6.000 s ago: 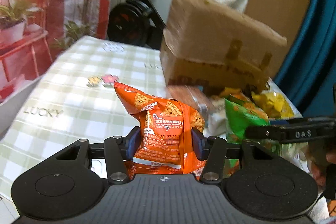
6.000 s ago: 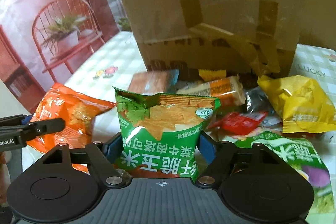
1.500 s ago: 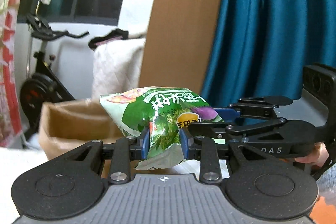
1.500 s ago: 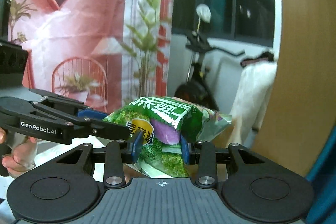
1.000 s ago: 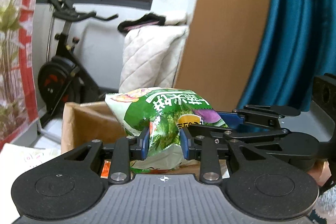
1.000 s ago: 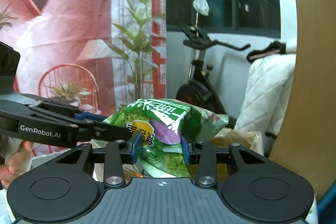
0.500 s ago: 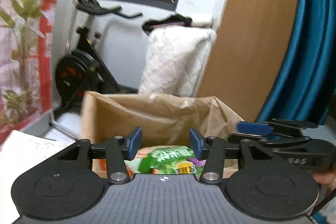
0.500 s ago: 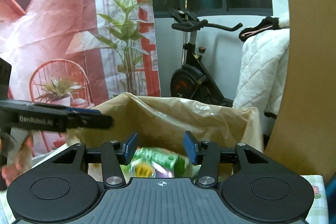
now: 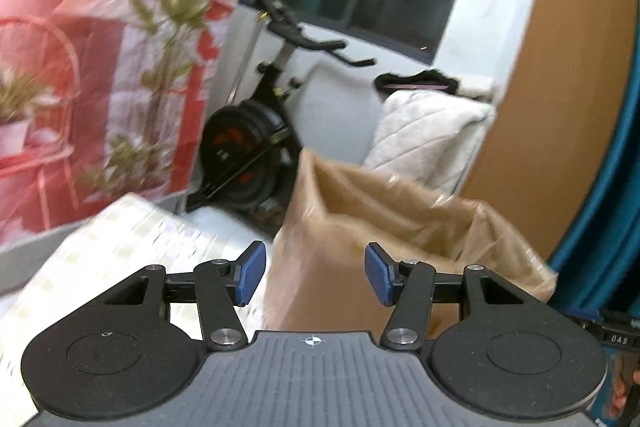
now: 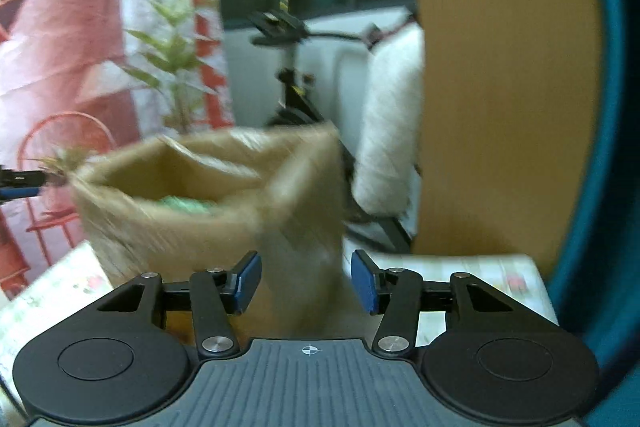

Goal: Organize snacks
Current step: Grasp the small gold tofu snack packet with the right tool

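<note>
Standing upright on the checked desk [image 9: 120,243], the brown cardboard box [image 9: 360,227] has its mouth open to the ceiling, its flaps raised and rumpled around the rim. From the left wrist camera its near corner edge faces the left tongs [image 9: 315,278], which are spread and opening wider, blue pads apart with nothing between them. To the left of the box a wide bare stretch of desk runs to its far edge.

From the right wrist camera the box [image 10: 200,211] is blurred; the right tongs [image 10: 306,286] are spread as well, nothing pinched, the box's right corner showing through the gap. A green snack bag [image 10: 184,203] lies down inside the box, only its top visible over the rim; its long axis cannot be told. A strip of desk [image 10: 460,271] lies free to the right of the box, ending at a wooden panel [image 10: 500,87] and a teal curtain [image 10: 600,147].

Behind the box stand an exercise bike [image 9: 256,147] and a white quilted cover [image 9: 424,131]. At the left edge of the right view, the tip of the left tongs [image 10: 20,183] reaches toward the box rim.
</note>
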The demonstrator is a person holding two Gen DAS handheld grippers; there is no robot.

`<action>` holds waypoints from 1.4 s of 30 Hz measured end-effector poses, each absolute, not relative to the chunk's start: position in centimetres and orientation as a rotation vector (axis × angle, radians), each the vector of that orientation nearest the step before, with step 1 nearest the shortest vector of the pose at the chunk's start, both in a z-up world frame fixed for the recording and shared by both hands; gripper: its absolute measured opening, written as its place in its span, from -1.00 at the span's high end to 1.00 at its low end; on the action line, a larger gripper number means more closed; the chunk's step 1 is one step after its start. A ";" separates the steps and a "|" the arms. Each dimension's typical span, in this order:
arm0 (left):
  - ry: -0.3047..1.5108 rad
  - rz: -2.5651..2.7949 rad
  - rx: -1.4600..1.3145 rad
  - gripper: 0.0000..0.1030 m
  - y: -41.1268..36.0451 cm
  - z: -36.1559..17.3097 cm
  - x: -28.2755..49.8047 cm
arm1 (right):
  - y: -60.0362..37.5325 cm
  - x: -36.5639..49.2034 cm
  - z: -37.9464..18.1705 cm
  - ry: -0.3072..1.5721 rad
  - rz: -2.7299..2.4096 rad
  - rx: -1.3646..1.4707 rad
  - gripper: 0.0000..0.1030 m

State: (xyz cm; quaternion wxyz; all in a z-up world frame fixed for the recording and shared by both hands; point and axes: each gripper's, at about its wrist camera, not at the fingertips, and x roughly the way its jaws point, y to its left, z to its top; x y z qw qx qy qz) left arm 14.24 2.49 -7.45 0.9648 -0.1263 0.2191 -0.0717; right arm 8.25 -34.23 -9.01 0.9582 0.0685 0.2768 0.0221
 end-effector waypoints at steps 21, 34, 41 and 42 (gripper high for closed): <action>0.565 -0.035 -0.217 -0.11 4.5 -12.7 13.8 | -33.8 15.9 -23.0 1.026 -0.151 0.337 -0.02; 0.594 -0.003 -0.256 -0.11 5.8 -14.2 12.8 | -31.2 17.4 -23.5 1.020 -0.151 0.132 -0.19; 0.601 0.000 -0.258 -0.11 5.8 -14.4 12.4 | -31.2 16.3 -23.7 0.941 -0.118 0.064 0.13; 0.600 -0.001 -0.259 -0.11 5.9 -14.4 12.3 | -31.3 16.2 -23.6 0.942 -0.114 0.064 0.22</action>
